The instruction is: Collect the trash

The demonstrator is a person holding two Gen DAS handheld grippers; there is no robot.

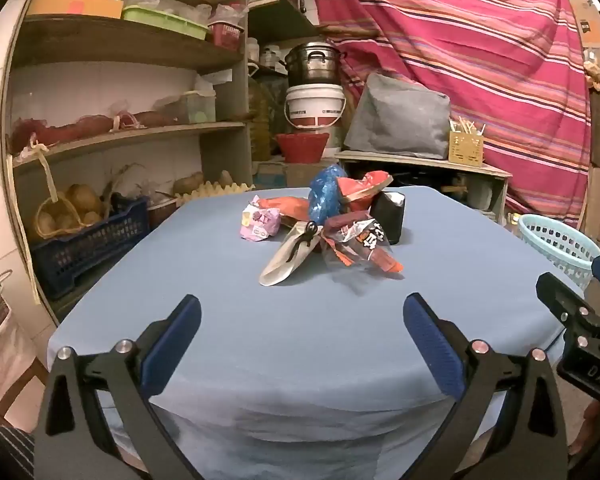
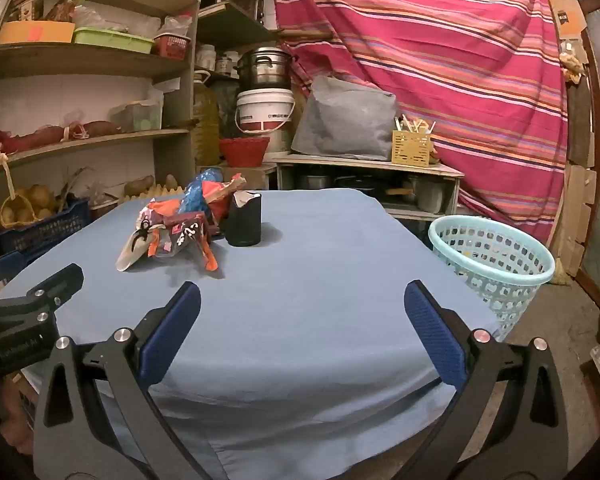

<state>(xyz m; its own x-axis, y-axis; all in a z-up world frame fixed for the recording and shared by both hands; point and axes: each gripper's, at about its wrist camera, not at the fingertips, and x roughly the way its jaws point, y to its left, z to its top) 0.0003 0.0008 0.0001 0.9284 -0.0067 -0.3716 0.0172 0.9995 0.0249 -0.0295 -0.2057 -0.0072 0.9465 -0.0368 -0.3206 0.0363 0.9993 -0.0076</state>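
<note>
A heap of trash [image 1: 324, 224] lies in the middle of a table with a blue cloth [image 1: 228, 320]: a pink wrapper [image 1: 259, 222], a blue crumpled bag [image 1: 325, 196], red-orange packets [image 1: 364, 186], a beige pouch [image 1: 288, 258], a dark printed wrapper [image 1: 360, 246] and a black carton [image 1: 390, 216]. The heap also shows in the right wrist view [image 2: 188, 220]. My left gripper [image 1: 302, 316] is open and empty over the table's near edge. My right gripper [image 2: 302, 312] is open and empty, right of the heap. A light-blue plastic basket [image 2: 496, 264] stands on the floor right of the table.
Wooden shelves [image 1: 112, 80] with boxes, bags and a dark blue crate [image 1: 88, 240] stand at the left. A pot, a white bucket [image 1: 315, 106] and a red basket stand behind the table. A striped red cloth [image 2: 440, 60] hangs at the back right.
</note>
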